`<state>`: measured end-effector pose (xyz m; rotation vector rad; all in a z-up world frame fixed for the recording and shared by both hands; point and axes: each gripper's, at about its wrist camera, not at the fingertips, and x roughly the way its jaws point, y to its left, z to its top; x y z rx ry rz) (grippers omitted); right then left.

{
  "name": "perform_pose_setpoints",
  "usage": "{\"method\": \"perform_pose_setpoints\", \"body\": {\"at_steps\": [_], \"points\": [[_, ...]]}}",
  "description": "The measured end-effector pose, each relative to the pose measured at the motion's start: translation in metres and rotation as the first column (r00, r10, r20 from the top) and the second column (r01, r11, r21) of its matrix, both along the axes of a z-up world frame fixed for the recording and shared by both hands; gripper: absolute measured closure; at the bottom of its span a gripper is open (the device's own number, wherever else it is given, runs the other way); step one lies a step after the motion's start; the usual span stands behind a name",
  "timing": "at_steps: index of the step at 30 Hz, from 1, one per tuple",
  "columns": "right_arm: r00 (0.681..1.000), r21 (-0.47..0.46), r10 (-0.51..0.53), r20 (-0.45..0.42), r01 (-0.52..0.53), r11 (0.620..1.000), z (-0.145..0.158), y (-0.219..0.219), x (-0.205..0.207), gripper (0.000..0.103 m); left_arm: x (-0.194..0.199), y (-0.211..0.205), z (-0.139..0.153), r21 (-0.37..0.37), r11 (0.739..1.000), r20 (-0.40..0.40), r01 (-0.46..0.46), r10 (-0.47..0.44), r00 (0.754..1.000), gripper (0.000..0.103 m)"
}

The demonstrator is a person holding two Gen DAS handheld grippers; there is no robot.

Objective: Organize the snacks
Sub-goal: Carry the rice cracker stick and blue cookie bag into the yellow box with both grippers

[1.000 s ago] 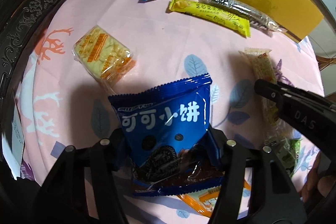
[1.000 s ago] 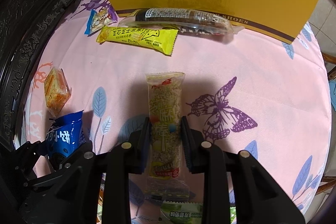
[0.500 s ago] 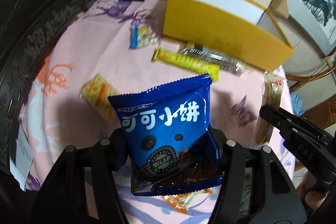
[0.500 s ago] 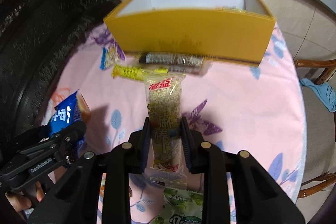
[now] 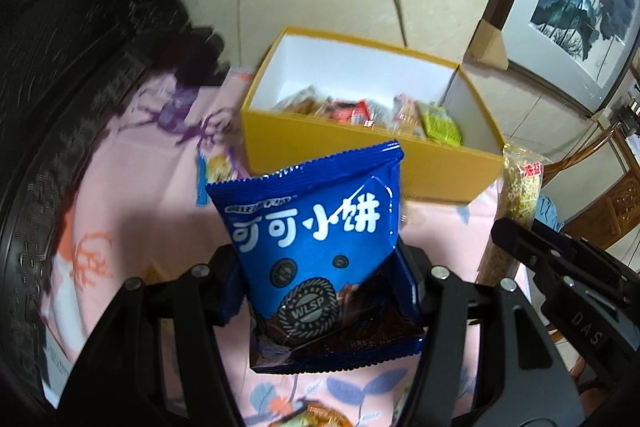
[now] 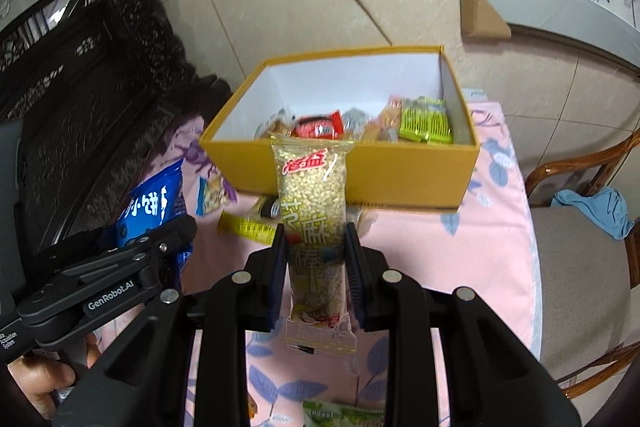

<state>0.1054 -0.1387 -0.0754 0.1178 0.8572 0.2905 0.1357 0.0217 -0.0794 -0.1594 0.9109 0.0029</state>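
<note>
Snacks fill the yellow box (image 6: 352, 167) at twelve o'clock; only the right wrist view shows a yellow bar (image 6: 248, 227) below it. Left gripper (image 5: 320, 287) clamps the blue cookie bag (image 5: 316, 227) between its fingers; right gripper (image 6: 316, 251) pinches the sesame stick pack (image 6: 314, 211).

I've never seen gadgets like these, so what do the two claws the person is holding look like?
Both are matte black plastic with two flat fingers joined by silver rivets. The left claw carries white "GenRobot.AI" lettering on its side; the right claw shows "DAS". No cables or sleeves are visible.

The left tool (image 5: 320, 291) points steeply downward, its jaws half apart and clamped. The right tool (image 6: 316, 251) tilts down alongside it, jaws closed tight. A hand (image 6: 44, 383) grips the left tool's handle.
</note>
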Motion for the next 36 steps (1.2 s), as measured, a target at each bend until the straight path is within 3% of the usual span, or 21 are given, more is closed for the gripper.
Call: {"method": "perform_pose_setpoints", "body": {"at_steps": [8, 13, 23, 25, 26, 28, 29, 30, 36], "points": [[0.996, 0.04, -0.025, 0.08, 0.022, 0.999, 0.042, -0.011, 0.055, 0.075, 0.073, -0.01, 0.043, 0.037, 0.999, 0.068, -0.003, 0.001, 0.998, 0.042], [0.993, 0.069, -0.062, 0.097, 0.056, 0.996, 0.063, -0.011, 0.096, 0.075, 0.119, -0.009, 0.06, 0.036, 0.999, 0.066, -0.023, 0.021, 0.998, 0.042], [0.992, 0.044, -0.084, 0.097, 0.08, 0.996, 0.069, -0.011, 0.133, 0.075, 0.16, -0.019, 0.062, 0.051, 0.999, 0.055, 0.011, -0.013, 0.998, 0.041], [0.991, 0.026, -0.092, 0.097, 0.09, 0.996, 0.068, -0.01, 0.141, 0.074, 0.168, -0.019, 0.059, 0.041, 0.999, 0.041, 0.005, -0.007, 0.999, 0.034], [0.991, 0.007, -0.098, 0.091, 0.097, 0.995, 0.067, -0.008, 0.147, 0.072, 0.173, -0.019, 0.058, 0.024, 1.0, 0.033, 0.002, -0.003, 0.999, 0.026], [0.993, -0.031, -0.103, 0.057, 0.105, 0.994, 0.063, -0.007, 0.16, 0.053, 0.178, -0.014, 0.06, 0.037, 0.998, 0.038, -0.042, 0.04, 0.998, 0.015], [0.99, -0.05, -0.134, 0.046, 0.136, 0.989, 0.062, -0.011, 0.164, 0.038, 0.179, -0.01, 0.06, 0.03, 0.998, 0.046, -0.057, 0.055, 0.997, 0.01], [0.988, -0.048, -0.149, 0.039, 0.151, 0.987, 0.061, -0.016, 0.165, 0.033, 0.179, -0.004, 0.061, 0.006, 0.998, 0.05, -0.061, 0.061, 0.997, 0.002], [0.988, -0.022, -0.154, -0.009, 0.154, 0.988, 0.045, -0.036, 0.154, 0.032, 0.171, 0.024, 0.06, -0.047, 0.997, 0.047, -0.069, 0.071, 0.996, 0.002]]}}
